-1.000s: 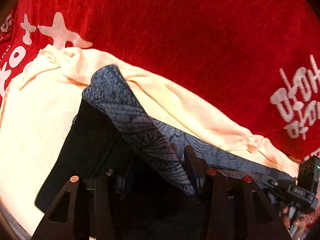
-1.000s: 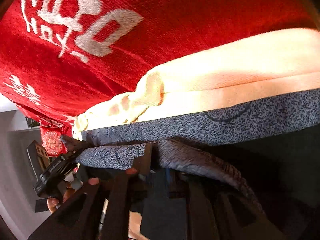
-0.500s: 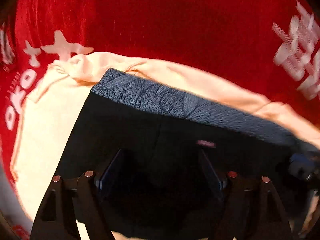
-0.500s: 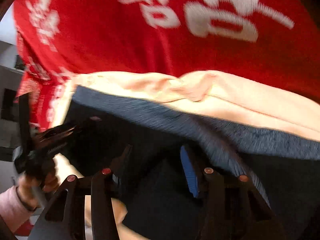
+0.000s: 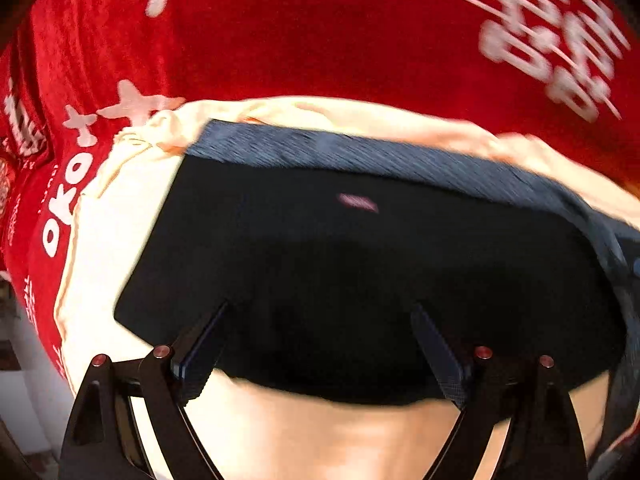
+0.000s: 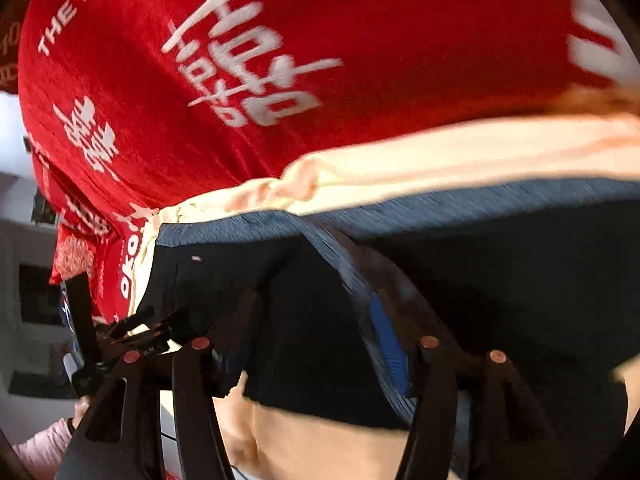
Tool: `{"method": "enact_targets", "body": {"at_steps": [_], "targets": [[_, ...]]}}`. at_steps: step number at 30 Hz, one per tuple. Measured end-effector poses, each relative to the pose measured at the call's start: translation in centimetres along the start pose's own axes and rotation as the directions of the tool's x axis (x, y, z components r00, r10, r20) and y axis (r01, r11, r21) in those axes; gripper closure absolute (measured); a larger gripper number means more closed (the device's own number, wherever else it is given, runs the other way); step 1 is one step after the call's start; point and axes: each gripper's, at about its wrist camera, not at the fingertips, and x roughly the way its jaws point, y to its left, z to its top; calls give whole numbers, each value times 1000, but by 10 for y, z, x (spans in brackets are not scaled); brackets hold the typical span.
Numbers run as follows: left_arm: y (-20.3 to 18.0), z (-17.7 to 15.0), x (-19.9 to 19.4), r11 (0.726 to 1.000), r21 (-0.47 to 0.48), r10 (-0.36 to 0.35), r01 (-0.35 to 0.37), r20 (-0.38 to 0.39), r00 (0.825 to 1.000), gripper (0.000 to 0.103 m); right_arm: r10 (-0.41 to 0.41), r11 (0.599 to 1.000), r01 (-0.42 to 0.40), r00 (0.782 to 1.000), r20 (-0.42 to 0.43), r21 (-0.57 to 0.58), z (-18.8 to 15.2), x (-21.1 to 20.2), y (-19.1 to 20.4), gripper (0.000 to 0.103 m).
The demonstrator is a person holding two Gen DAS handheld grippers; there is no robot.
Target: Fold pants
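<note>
The dark pants (image 5: pixel 360 264) lie folded flat on a cream cloth, with a grey patterned band (image 5: pixel 360 152) along their far edge. A small pink label (image 5: pixel 357 202) shows on top. My left gripper (image 5: pixel 320 320) is open and empty, just above the pants' near edge. In the right wrist view the pants (image 6: pixel 500 280) lie the same way, and a grey strip of them (image 6: pixel 352 272) curls toward the right finger. My right gripper (image 6: pixel 316 312) is open and holds nothing. The left gripper (image 6: pixel 132 332) shows at the left there.
A cream cloth (image 5: pixel 108 240) lies under the pants on a red blanket with white lettering (image 5: pixel 320 32). The blanket's left edge drops off toward a pale room (image 6: pixel 24 240). A hand in a pink sleeve (image 6: pixel 48 436) holds the left gripper.
Both grippers have let go of the pants' grey band, opened and drawn back. The lifted fabric now lies flat on the cream cloth.
</note>
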Motion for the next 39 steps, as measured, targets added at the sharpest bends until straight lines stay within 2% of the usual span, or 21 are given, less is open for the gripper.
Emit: {"method": "enact_targets", "body": {"at_steps": [8,14,21,24,25,28,33,39], "targets": [[-75,-47,-21,988,140,-63,70,-58,996,13,-79,982,75,997,16,173,-58,-52,-61,42],[-114,-76,-42,965,230,-120,128,-46,992,13,-141,956,128,989,34,265,-114,-78,-85,42],[-135,-117,-64,951,261,-159,164,-43,986,13,-189,926,159,980,56,341,-189,-98,-102,42],[-129,-126,-67,946,275,-169,174,-40,985,13,-217,916,179,974,68,358,-218,-106,-109,42],[-112,-120,-62,944,276,-178,182,-40,983,13,-225,910,185,972,67,370,-227,-108,-113,42],[-117,-127,-67,936,286,-200,204,-45,979,13,-243,887,193,967,71,419,-253,-118,-127,42],[-144,-134,-73,918,303,-250,256,-60,966,13,-291,875,233,954,77,424,-273,-126,-148,42],[-207,-128,-57,890,283,-335,356,-121,934,13,-300,861,246,952,53,445,-288,-122,-185,42]]}}
